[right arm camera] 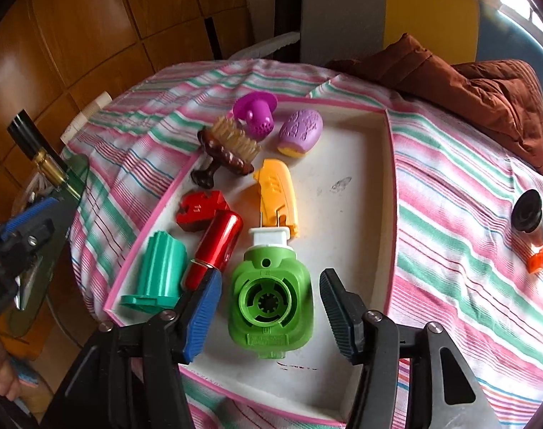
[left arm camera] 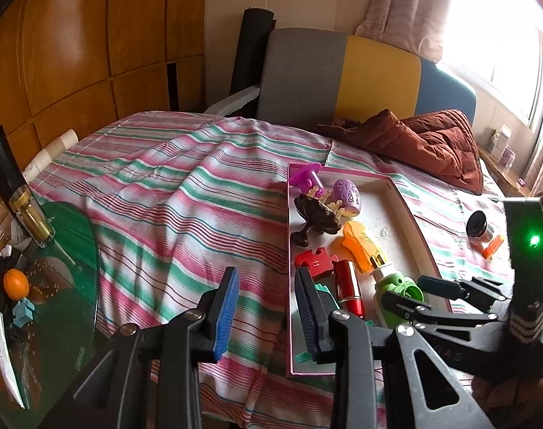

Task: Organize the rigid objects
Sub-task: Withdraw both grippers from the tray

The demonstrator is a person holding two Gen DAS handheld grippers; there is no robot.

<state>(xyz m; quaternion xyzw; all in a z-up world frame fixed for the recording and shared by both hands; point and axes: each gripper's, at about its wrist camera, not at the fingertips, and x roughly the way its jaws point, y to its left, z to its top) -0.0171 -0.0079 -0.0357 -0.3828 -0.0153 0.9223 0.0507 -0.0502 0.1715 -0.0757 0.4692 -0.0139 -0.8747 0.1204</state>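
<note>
Right hand-held gripper (right arm camera: pixel 271 307): jaws spread wide, flanking the green plastic piece (right arm camera: pixel 270 302) without touching it. Piece lies in the pink-rimmed tray (right arm camera: pixel 391 193), near its front edge, on the striped bed (right arm camera: pixel 468 250). Also in tray: teal cylinder (right arm camera: pixel 160 271), red tube (right arm camera: pixel 217 246), orange piece (right arm camera: pixel 276 196). Left hand-held gripper (left arm camera: pixel 266 307): jaws apart, empty, over the tray's left rim. Black-capped item (right arm camera: pixel 528 214) on bed, outside tray.

The red puzzle-shaped block (right arm camera: pixel 200 211) bears the number 11.
</note>
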